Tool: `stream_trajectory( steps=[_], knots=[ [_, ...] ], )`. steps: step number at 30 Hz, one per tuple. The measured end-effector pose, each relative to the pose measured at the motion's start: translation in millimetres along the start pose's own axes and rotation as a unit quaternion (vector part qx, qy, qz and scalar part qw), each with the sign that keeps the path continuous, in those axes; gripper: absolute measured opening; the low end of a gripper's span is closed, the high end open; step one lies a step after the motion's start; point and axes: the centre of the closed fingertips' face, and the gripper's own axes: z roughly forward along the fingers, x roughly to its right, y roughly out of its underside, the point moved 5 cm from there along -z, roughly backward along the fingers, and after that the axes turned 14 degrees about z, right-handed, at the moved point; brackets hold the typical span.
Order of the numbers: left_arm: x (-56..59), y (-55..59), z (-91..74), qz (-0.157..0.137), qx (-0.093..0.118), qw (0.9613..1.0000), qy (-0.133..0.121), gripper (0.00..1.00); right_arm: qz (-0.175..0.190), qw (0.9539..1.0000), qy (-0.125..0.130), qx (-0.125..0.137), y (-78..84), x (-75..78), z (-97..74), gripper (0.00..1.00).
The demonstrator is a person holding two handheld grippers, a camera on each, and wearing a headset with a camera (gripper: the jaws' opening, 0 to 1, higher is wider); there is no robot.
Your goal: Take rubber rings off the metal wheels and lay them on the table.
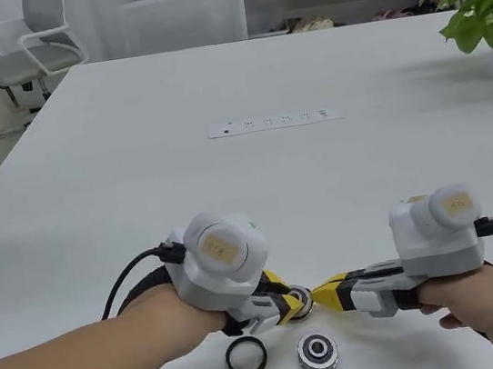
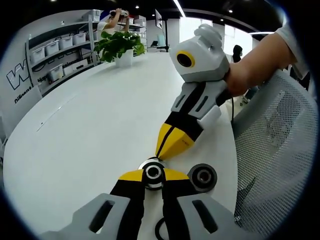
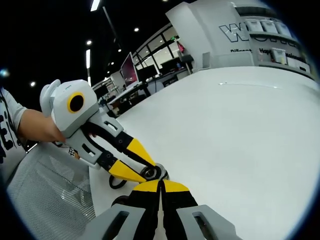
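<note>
My left gripper [image 2: 152, 175] is shut on a small metal wheel [image 2: 152, 169], held just above the table near its front edge. My right gripper [image 3: 160, 183] is shut, and its yellow tips touch that wheel's rim from the opposite side; I cannot tell whether they pinch anything. In the head view the left gripper [image 1: 288, 306] and right gripper [image 1: 323, 294] meet tip to tip at the held wheel [image 1: 301, 301]. A loose black rubber ring [image 1: 246, 357] lies flat on the table just in front of them. A second metal wheel [image 1: 317, 354] lies beside it.
The white table [image 1: 248, 193] stretches far ahead, with a flat white power strip [image 1: 275, 123] in its middle. A potted plant [image 1: 484, 9] stands at the far right. Office chairs [image 1: 25, 46] stand beyond the far edge.
</note>
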Motion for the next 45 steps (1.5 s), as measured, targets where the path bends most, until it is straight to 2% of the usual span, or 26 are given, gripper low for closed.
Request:
stream_trajectory(
  steps=[23,45],
  knots=[
    [0.1,-0.4,0.5,0.002,-0.003,1.0000,0.001,0.07,0.006,0.9999,-0.007,0.004,-0.5,-5.5,-0.5,0.00],
    [0.1,-0.6,0.1,0.003,-0.006,1.0000,-0.003,0.07,-0.007,0.9999,-0.009,0.007,-0.4,-9.7,2.7,0.00]
  ],
)
